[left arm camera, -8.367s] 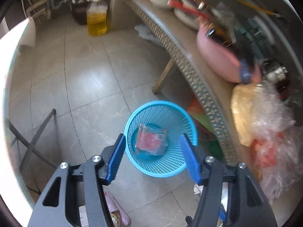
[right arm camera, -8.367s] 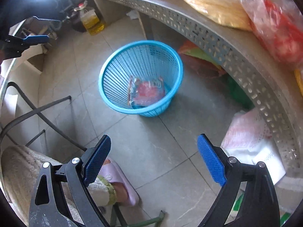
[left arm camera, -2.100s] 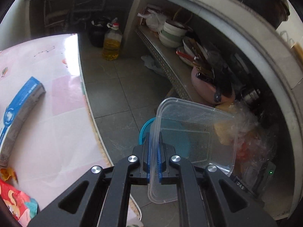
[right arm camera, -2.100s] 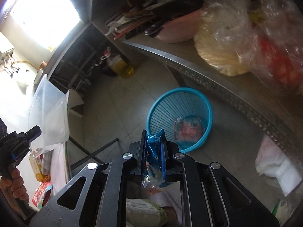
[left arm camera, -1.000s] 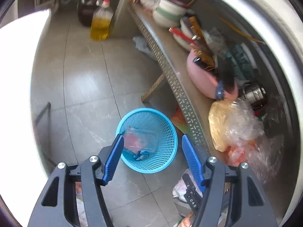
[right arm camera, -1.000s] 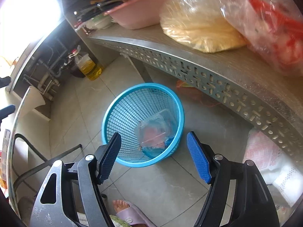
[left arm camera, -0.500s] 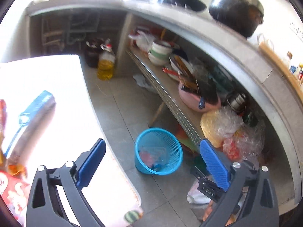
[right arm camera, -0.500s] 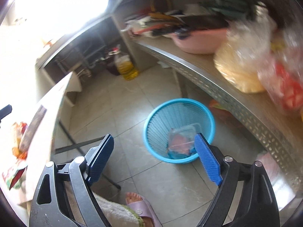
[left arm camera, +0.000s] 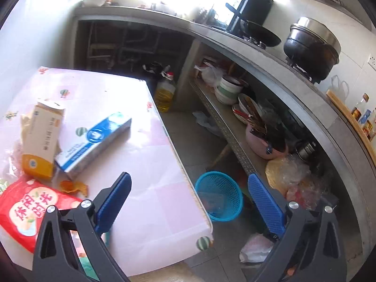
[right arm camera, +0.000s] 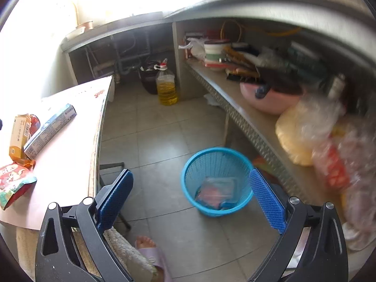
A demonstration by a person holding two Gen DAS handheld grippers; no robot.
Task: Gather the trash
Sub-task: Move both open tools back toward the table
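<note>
A blue mesh basket (left arm camera: pixel 231 213) (right arm camera: pixel 211 150) stands on the floor beside the table. Inside it lie a clear plastic container (right arm camera: pixel 219 186) and a red packet. On the pink tablecloth (left arm camera: pixel 152 176) (right arm camera: pixel 70 152) lie a red snack bag (left arm camera: pixel 25 209) (right arm camera: pixel 11 181), a blue-and-white box (left arm camera: pixel 94 141) (right arm camera: pixel 50 127), a yellow-orange box (left arm camera: pixel 42 138) (right arm camera: pixel 18 134) and an orange wrapper scrap (left arm camera: pixel 72 186). My left gripper (left arm camera: pixel 188 177) hangs open and empty over the table's near corner. My right gripper (right arm camera: pixel 190 172) is high above the floor near the basket; its jaws are opening with nothing between them.
A metal shelf (right arm camera: pixel 235 115) on the right carries a pink basin (right arm camera: pixel 270 98), bowls and filled plastic bags (right arm camera: pixel 305 136). An oil bottle (right arm camera: pixel 167 89) stands on the floor at the back. A person's slippered foot (right arm camera: pixel 146 244) and a chair leg (right arm camera: pixel 112 164) are below.
Both grippers have risen and drawn back from the basket, with their jaws spread wider. The table and the trash on it have come into both views.
</note>
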